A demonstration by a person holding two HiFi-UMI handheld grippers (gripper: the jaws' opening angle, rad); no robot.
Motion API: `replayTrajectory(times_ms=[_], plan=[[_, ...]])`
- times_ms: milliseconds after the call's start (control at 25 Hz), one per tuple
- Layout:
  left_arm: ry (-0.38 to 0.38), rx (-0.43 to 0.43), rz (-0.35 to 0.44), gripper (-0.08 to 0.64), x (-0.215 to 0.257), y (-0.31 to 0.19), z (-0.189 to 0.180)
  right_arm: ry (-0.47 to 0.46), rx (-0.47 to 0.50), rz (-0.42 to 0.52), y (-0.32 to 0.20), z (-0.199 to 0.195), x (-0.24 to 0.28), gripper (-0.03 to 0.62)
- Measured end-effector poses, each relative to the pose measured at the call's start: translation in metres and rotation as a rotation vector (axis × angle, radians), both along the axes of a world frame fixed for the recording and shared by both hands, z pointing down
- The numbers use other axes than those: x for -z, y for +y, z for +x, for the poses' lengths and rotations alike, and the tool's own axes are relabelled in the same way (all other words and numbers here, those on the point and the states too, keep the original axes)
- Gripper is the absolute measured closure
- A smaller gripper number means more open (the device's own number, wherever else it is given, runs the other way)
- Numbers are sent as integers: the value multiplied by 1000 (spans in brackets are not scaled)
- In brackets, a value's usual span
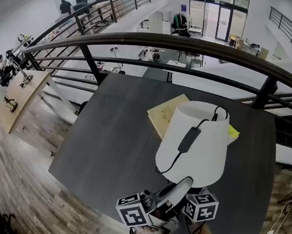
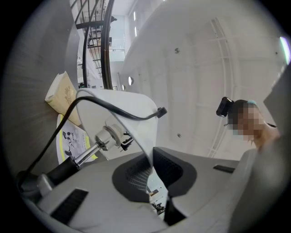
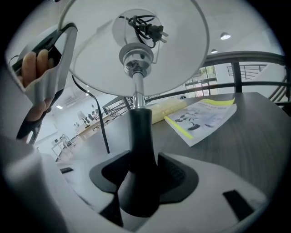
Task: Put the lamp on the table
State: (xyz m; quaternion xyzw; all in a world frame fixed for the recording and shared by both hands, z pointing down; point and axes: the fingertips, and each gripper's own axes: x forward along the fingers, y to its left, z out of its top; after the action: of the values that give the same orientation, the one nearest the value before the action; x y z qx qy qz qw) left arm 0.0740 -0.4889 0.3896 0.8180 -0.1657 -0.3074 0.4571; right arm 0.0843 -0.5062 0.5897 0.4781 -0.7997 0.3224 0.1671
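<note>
The lamp has a white cone shade (image 1: 193, 139), a chrome neck (image 3: 135, 86) and a black stem (image 3: 140, 136). It is held over the near part of the dark table (image 1: 118, 137). My left gripper (image 2: 152, 175) is shut on the lower rim of the shade (image 2: 136, 123). My right gripper (image 3: 141, 175) is shut on the black stem just above the foot. The black cord with its inline switch (image 1: 189, 139) hangs down the outside of the shade. Its plug (image 3: 148, 29) lies tucked inside the shade. In the head view, the shade hides the stem and the right jaws.
A tan book (image 1: 164, 116) and a yellow-edged booklet (image 3: 202, 119) lie on the table just behind the lamp. A dark curved railing (image 1: 195, 44) runs along the table's far side, with a drop to a lower floor beyond. A hand (image 3: 34, 63) holds the left gripper.
</note>
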Motion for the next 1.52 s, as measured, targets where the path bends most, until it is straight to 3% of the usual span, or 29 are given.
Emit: replayTrajectory(times_ms=[800,1520], plan=[[33,21,-18,512,-1,16,-8,41,10,57,5,-1,4,373],[19,-11,6,508,-7,68,-16,103,-52,126,62,2,11,371]])
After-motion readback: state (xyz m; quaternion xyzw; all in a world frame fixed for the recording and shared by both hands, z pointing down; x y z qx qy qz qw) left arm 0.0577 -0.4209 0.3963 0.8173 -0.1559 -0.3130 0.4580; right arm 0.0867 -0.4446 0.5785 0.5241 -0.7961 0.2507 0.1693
